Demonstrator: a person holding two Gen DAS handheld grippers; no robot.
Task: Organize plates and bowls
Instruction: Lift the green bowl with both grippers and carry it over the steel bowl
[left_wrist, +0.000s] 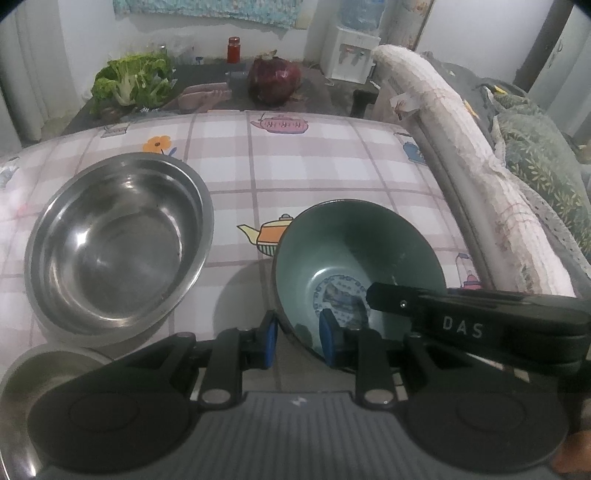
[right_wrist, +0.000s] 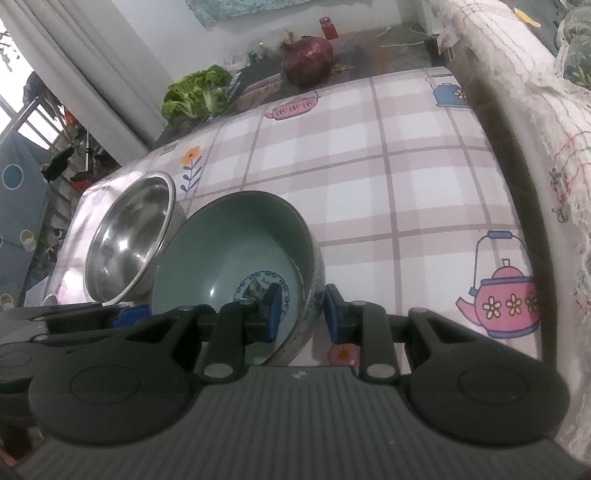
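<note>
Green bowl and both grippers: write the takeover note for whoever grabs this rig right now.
Left gripper: shut on the green bowl, one pad inside the near wall, one outside.
Right gripper: shut on the same bowl's rim at another spot, likewise straddling the wall.
The bowl is tilted; whether it is off the checked tablecloth is unclear.
Large steel bowl sits empty to the left; a smaller steel dish is at the near left edge.
Done: bowl gripped. Left: nothing is stacked yet; probably set the green bowl into the large steel bowl.
</note>
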